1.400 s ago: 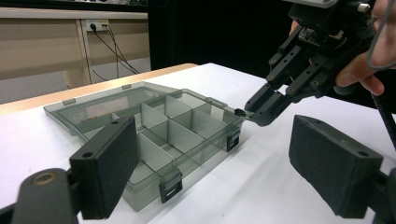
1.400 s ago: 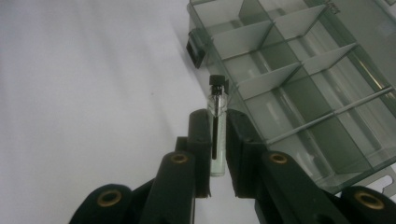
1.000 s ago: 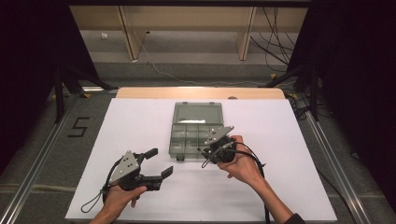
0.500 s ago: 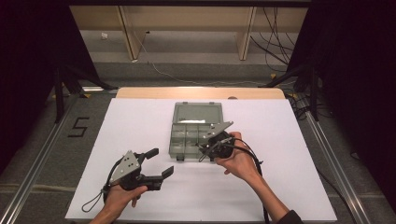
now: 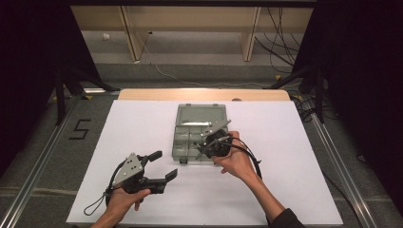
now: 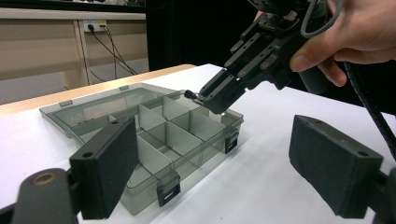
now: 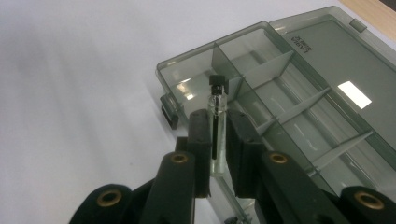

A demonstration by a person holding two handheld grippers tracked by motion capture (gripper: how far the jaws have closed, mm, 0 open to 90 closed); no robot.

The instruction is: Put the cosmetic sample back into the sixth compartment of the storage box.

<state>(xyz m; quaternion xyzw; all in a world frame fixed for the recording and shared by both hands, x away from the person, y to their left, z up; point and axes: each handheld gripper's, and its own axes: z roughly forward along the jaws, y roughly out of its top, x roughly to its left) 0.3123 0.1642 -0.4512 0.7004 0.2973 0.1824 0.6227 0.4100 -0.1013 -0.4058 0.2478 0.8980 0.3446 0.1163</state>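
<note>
A white desk point(image 5: 142, 128) with a bare wooden strip along its far edge stands in a dim room; dark drapes hang at both sides, pale wooden furniture and loose cables sit beyond the far edge, metal rails run along the floor at left and right, and a black "5" point(image 5: 80, 129) is marked on the grey floor to the left. On the desk lies one grey see-through box point(image 5: 197, 124), near the middle and closer to the far edge, its lid point(image 7: 345, 60) folded flat open toward that edge and its tray split by thin dividers into several compartments; two black latches point(image 6: 168, 191) sit on its near wall. There is one vial point(image 7: 216, 112), a slim clear tube with a black cap and a dark stem inside. There are two grippers, one in each hand. The right gripper point(image 5: 209, 142) is held over the near right part of the box, hand point(image 5: 237, 161) wrapped around its grip from the near side, forearm coming in from the near edge, the tool tilted down toward the tray. Its jaws are clamped on the vial, which stands out past the pads with its cap forward, above a compartment by the box's near wall and clear of the dividers. The left gripper point(image 5: 161, 166) rests low near the near left part of the desk, well apart from the box, held from behind by the left hand point(image 5: 121, 202), its jaws wide apart with nothing between them, pointing toward the box.
</note>
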